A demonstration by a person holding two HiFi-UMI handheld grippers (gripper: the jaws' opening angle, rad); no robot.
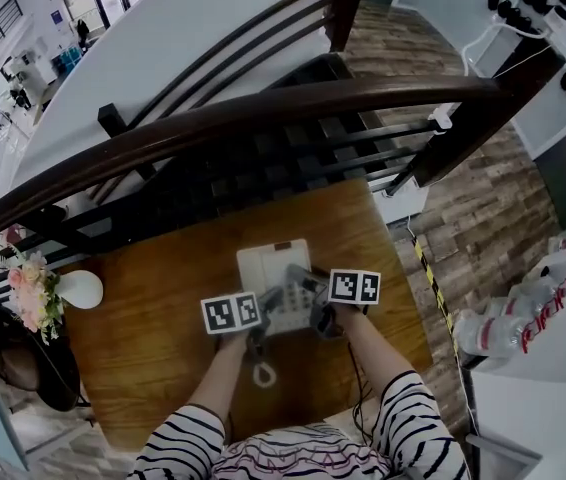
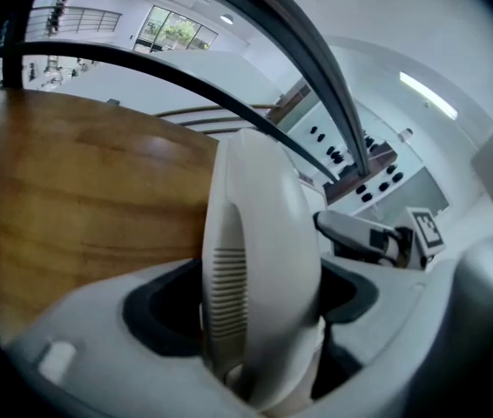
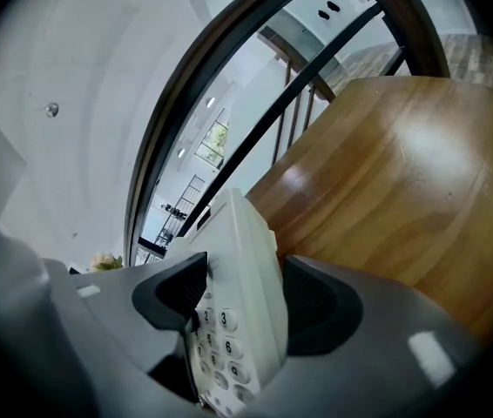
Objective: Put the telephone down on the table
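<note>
Right gripper view shows telephone [image 3: 253, 259] keys [image 3: 221, 348] (left, the handset [image 2: 268, 251]).

You hold two grippers: the left gripper [image 2: 255, 301] and the right gripper [image 3: 245, 299]. There is one wooden table [image 1: 153, 338], one telephone base [image 1: 268, 263], one handset [image 2: 260, 259], one white vase [image 1: 80, 288] and one curved railing [image 1: 263, 108]. The plastic bottles [image 1: 503, 328] at your right are too crowded to count.
</note>
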